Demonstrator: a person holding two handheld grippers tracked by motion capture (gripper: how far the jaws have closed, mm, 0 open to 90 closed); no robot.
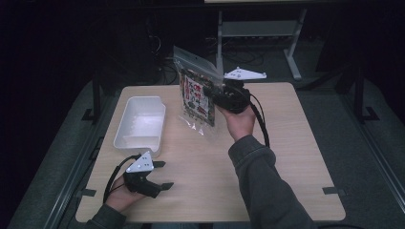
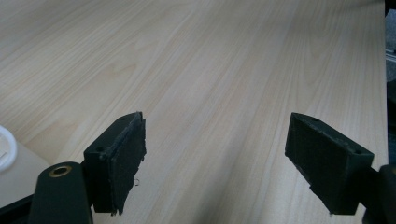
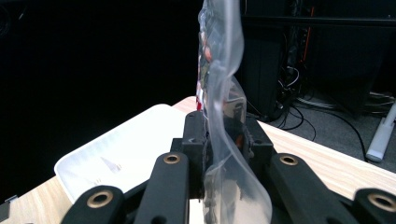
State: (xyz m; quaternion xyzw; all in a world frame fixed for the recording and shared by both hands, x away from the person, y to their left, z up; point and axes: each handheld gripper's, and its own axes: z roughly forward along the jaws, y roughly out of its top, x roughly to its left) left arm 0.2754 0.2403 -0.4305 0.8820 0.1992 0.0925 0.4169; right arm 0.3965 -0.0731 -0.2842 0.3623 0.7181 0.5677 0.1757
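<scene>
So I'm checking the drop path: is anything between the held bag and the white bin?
Nothing visible. The right gripper holds the bag above the table, and the white bin lies open just beside it.

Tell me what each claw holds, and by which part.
Right claw grips the clear snack bag by its side edge, lifted off the table. Left claw holds nothing, open.

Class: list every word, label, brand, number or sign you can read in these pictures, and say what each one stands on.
Snack packet inside the clear bag, held by the right gripper: large printed characters on a colourful label, too blurred to read.
White tub: no text.
Left gripper, table: no text.
Nothing can be quoted.
</scene>
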